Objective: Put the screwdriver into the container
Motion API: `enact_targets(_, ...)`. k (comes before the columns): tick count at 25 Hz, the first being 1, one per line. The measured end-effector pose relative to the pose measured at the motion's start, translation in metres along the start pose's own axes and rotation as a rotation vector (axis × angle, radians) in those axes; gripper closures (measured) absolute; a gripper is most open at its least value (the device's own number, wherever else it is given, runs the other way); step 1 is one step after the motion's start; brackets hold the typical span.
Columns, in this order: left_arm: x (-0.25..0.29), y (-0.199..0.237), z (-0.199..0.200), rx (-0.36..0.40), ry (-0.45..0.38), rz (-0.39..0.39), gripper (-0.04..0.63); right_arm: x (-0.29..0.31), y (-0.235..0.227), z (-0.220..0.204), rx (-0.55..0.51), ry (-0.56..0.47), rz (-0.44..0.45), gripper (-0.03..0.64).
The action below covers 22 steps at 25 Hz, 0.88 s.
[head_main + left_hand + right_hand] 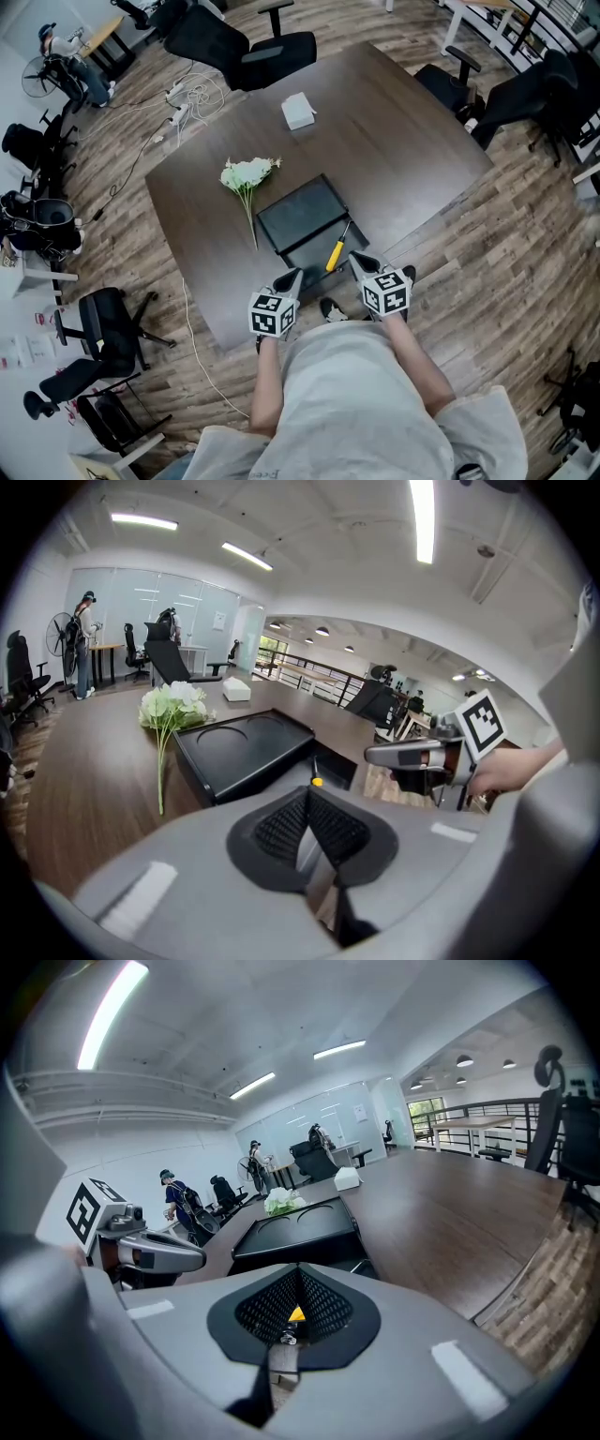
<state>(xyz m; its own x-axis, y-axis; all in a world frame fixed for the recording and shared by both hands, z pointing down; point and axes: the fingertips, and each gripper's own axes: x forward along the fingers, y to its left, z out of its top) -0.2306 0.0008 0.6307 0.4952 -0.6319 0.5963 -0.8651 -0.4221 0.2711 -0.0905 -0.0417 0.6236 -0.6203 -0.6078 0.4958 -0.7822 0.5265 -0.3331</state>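
The screwdriver [334,253] has a yellow handle and lies in the lower tray of the black container [302,217], which sits open near the table's front edge. My left gripper [292,277] is shut and empty, just left of the tray's front. My right gripper [358,260] is at the tray's right front corner, close to the handle, with its jaws together and nothing held. In the left gripper view the yellow handle end [318,782] shows beyond the closed pads [281,825]. In the right gripper view a bit of yellow handle [296,1314] shows through the slit between the pads.
A bunch of white flowers [248,175] lies left of the container. A white box [298,111] sits farther back on the dark table [403,150]. Office chairs [246,47] stand around the table, and cables [187,98] run along the wooden floor.
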Motion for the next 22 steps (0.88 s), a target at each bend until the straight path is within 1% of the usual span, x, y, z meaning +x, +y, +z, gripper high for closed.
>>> enact_targets(11,0.006,-0.010,0.002,0.010,0.007,-0.034,0.541,-0.008,-0.006,-0.002,0.011,-0.003,-0.022,0.615)
enact_targets(22,0.005,-0.016,0.001,-0.005,0.001,-0.058,0.541,-0.010,-0.006,-0.005,0.009,-0.005,-0.024,0.615)
